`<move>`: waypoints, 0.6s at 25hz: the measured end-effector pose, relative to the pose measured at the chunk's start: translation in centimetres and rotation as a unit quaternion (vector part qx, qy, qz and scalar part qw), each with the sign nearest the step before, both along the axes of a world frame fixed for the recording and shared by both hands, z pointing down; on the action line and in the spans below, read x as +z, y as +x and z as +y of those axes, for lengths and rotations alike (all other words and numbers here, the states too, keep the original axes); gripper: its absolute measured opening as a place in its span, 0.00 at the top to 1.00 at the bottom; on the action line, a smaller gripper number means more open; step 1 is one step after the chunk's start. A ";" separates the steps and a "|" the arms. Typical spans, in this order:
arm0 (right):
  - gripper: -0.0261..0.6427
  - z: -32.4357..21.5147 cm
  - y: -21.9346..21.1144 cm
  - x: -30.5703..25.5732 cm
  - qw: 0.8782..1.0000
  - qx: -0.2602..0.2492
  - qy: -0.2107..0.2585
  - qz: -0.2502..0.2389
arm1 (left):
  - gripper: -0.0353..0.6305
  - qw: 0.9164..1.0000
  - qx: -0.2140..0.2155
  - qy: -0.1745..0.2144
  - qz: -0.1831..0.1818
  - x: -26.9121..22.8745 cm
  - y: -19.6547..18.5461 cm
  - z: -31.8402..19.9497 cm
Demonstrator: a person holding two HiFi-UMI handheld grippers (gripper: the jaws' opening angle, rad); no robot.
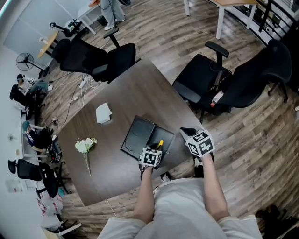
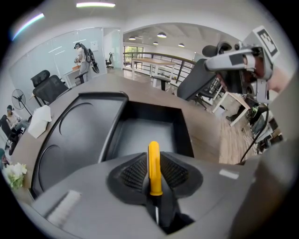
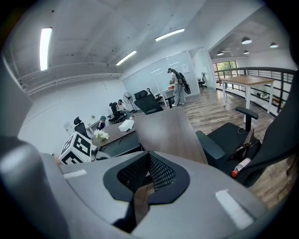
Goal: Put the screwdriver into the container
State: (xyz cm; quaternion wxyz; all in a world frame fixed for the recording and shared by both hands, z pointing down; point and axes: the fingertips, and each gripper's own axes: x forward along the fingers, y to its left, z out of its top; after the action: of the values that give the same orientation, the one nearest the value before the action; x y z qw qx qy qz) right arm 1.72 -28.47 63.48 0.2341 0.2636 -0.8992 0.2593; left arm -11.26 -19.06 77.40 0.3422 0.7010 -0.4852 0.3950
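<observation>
A bunch of white flowers [image 1: 85, 145] is lying on the dark table [image 1: 140, 88], well apart from a small white object [image 1: 103, 113] sitting nearer the middle. Black office chairs [image 1: 100, 58] are standing around the table on the wood floor [image 1: 261, 140]. A red-capped bottle [image 1: 217, 98] is resting on one of them. A person [image 1: 112, 11] is standing far off.

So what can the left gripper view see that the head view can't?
Only the left gripper view: the left tool pinched shut on the yellow screwdriver, seen close up, and the ceiling lights.
Only the head view: the person's arms, the wooden floor and a bottle on a chair.
Both: the screwdriver, the open black container, the flowers and the right tool.
</observation>
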 end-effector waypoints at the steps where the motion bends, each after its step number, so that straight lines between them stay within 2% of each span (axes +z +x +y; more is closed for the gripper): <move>1: 0.96 0.2 -0.2 0.0 1.000 -0.001 0.000 0.000 | 0.73 1.000 -0.001 0.004 0.002 -0.2 -0.1 0.0; 15: 0.96 3.6 -3.0 0.5 1.000 0.002 -0.011 0.004 | 0.73 0.998 0.009 0.053 0.028 -4.0 -1.0 0.8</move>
State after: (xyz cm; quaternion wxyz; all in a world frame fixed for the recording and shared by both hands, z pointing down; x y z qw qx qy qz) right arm -1.25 -24.89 64.00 0.2403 0.2636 -0.8950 0.2680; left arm -12.22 -18.26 73.42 0.3139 0.7335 -0.4893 0.3523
